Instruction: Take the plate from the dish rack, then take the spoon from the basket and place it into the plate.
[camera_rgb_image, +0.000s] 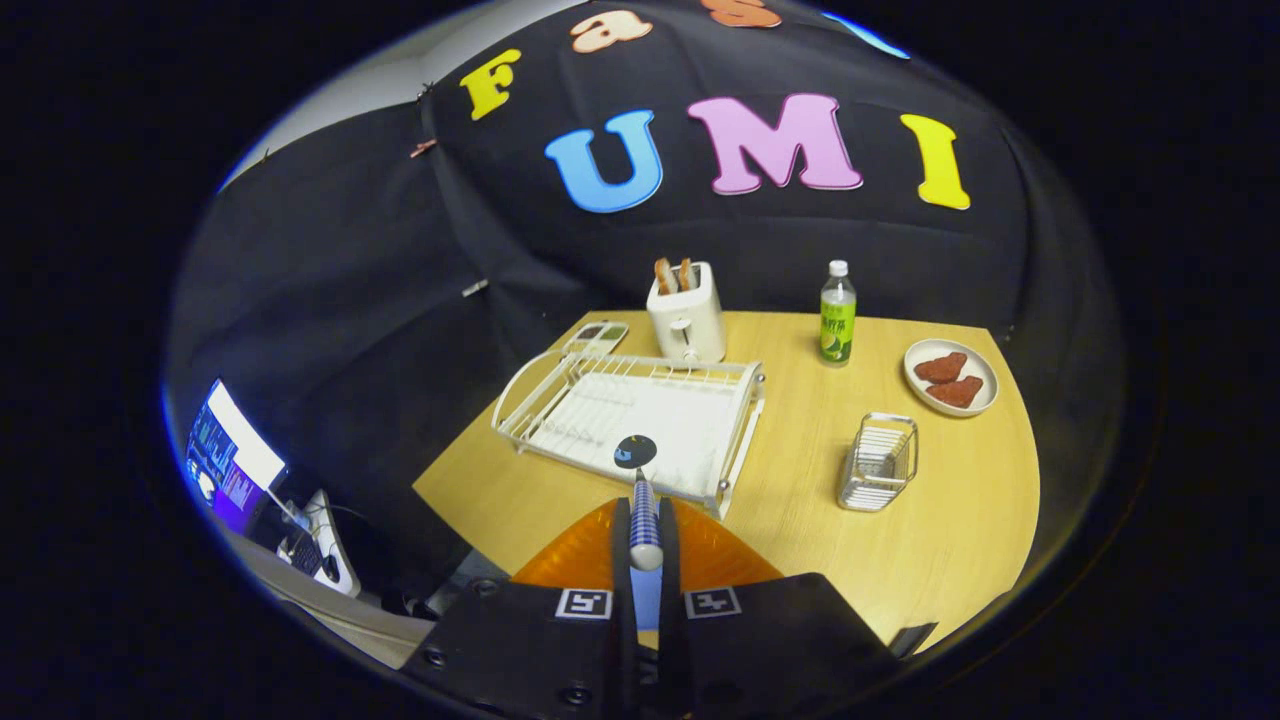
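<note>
Your gripper (645, 540) camera looks down from high over the dish rack (632, 420) (wooden table (900, 520) spread beyond), fingers closed together.

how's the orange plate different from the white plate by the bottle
The orange plate lies just under the gripper; the white plate sits far across the table, right of the bottle. The orange plate has a ribbed surface; the white plate looks smooth. The orange plate shows no food, while the white plate holds two reddish-brown pieces. The gripper's fingers are shut on a spoon above the orange plate. Both rest on the table.
</note>
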